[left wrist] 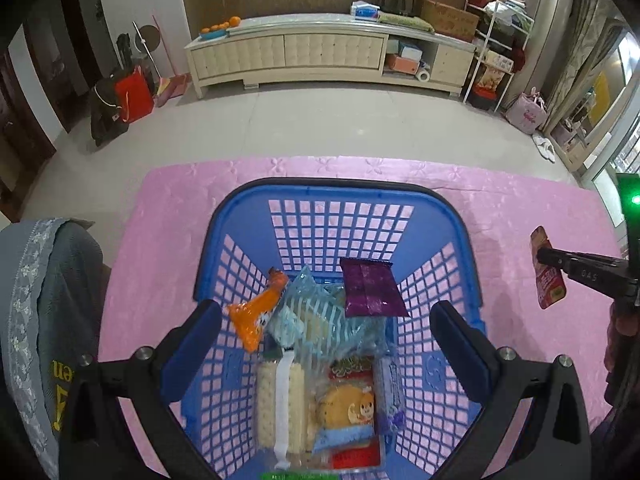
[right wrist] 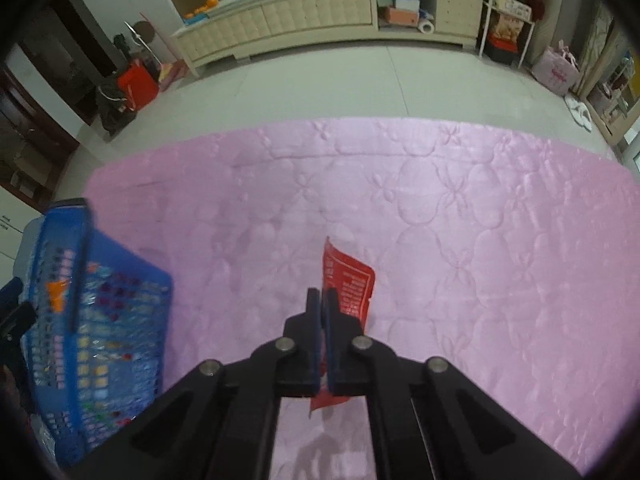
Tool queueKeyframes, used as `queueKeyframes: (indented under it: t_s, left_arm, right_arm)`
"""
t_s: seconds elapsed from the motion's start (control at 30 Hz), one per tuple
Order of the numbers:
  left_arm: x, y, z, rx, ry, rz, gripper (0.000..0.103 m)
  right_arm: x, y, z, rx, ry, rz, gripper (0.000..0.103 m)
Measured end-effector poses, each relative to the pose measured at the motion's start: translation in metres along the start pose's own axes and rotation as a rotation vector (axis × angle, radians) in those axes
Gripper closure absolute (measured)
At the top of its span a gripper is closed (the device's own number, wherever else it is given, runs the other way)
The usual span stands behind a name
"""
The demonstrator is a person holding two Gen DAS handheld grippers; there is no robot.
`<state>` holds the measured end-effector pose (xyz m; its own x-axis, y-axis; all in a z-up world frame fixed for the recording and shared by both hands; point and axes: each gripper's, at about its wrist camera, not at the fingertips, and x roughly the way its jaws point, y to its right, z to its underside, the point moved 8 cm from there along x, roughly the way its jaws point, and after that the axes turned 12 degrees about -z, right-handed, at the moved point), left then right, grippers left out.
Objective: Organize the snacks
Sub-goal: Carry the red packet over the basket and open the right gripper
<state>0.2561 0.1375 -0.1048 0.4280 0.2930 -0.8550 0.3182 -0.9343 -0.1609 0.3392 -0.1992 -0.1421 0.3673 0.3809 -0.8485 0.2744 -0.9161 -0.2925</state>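
Lying partly hidden behind the closed right gripper (right wrist: 321, 300), the red packet (right wrist: 352, 284), its lower end showing only below the fingers; print on it too small for reading. Running off the left edge and smeared by blur in the right wrist view, the blue basket (right wrist: 120, 280), its contents showing only as coloured specks through the mesh. Being cut off by the bottom edge of the left wrist view, the nearest snacks (left wrist: 344, 440) and a green strip (left wrist: 280, 475).
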Motion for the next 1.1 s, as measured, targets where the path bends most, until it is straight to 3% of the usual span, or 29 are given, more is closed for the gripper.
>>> queueKeyframes:
  t_s: [0.23, 0.5, 0.87, 1.1]
  left_arm:
    - [-0.040, -0.002, 0.011, 0.008, 0.057, 0.007, 0.000]
    - [-0.082, -0.008, 0.026, 0.015, 0.115, 0.027, 0.000]
    - [-0.113, -0.025, 0.046, 0.009, 0.166, 0.043, 0.000]
    - [-0.119, -0.039, 0.055, 0.008, 0.200, 0.037, 0.000]
  right_arm:
    - [-0.051, -0.035, 0.005, -0.047, 0.059, -0.041, 0.099]
    - [-0.081, -0.092, 0.015, -0.123, 0.110, -0.087, 0.099]
    - [-0.097, -0.159, 0.040, -0.214, 0.131, -0.169, 0.099]
    - [-0.085, -0.192, 0.047, -0.244, 0.118, -0.216, 0.099]
